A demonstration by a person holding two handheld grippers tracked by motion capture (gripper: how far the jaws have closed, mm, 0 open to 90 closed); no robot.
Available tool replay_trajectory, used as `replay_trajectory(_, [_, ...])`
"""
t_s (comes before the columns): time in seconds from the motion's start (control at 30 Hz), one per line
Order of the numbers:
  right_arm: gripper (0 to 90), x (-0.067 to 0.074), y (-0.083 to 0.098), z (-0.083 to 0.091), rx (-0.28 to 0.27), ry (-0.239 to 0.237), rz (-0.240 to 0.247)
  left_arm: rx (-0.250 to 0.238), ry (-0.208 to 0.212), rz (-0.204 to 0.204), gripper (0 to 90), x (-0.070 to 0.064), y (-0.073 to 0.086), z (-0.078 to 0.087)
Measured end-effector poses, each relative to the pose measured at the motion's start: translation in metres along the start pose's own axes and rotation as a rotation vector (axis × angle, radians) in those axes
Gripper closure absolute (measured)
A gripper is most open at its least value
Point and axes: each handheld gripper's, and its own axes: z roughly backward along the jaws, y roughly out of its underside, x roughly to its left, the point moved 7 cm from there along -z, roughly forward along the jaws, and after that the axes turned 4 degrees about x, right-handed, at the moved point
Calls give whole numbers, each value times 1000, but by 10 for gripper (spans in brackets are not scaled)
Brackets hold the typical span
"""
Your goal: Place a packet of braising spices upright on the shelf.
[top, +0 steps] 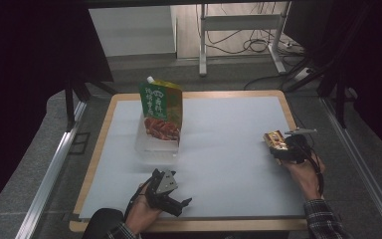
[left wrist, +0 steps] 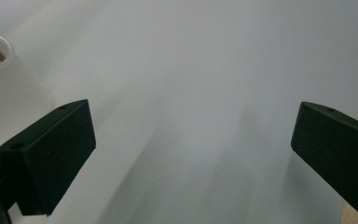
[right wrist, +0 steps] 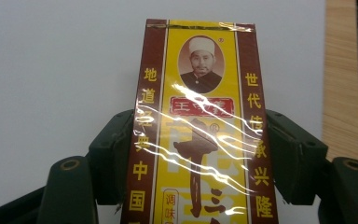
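Right gripper (top: pixel 280 145) at about 4 o'clock on the white table mat (top: pixel 229 164), jaws clamped on both long sides of a yellow-and-maroon seasoning box (right wrist: pixel 200 135) (cellophane-wrapped, gold Chinese lettering); box pokes out past the jaw tips toward 11 o'clock in the high view. Left gripper (top: pixel 171 199) at 7 o'clock near the front edge, jaws spread wide, nothing between them, bare mat below. Green spouted sauce pouch (top: pixel 161 110) stands upright in a clear plastic tub (top: pixel 155 145) at 11 o'clock, well apart from both grippers.
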Motion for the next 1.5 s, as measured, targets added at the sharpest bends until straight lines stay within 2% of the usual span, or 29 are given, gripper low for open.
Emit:
replay_trajectory(0.4, [315, 55, -1, 15, -35, -123, 147, -2, 0, -3, 0, -1, 0, 0])
replay_trajectory(0.8, [314, 105, 5, 15, -23, -234, 272, 0, 0, -5, 0, -1, 0, 0])
replay_trajectory(0.93, [313, 119, 8, 12, -22, -274, 300, 0, 1, -5, 0, -1, 0, 0])
replay_trajectory(1.03, [312, 123, 11, 7, -13, -272, 331, 1, 3, -8, 0, -1, 0, -1])
replay_trajectory(1.13, [304, 123, 16, 1, 21, -272, 343, 2, 4, -9, 0, -2, 0, -1])
replay_trajectory(1.2, [293, 123, 20, -3, 52, -273, 335, 3, 5, -9, 0, -2, 0, -1])
replay_trajectory(1.37, [210, 122, 18, -4, 47, -284, 324, 7, 7, -10, 0, -2, 0, -2])
replay_trajectory(1.5, [205, 122, 18, -4, 81, -270, 342, 5, 6, -7, 0, -2, 0, -2])
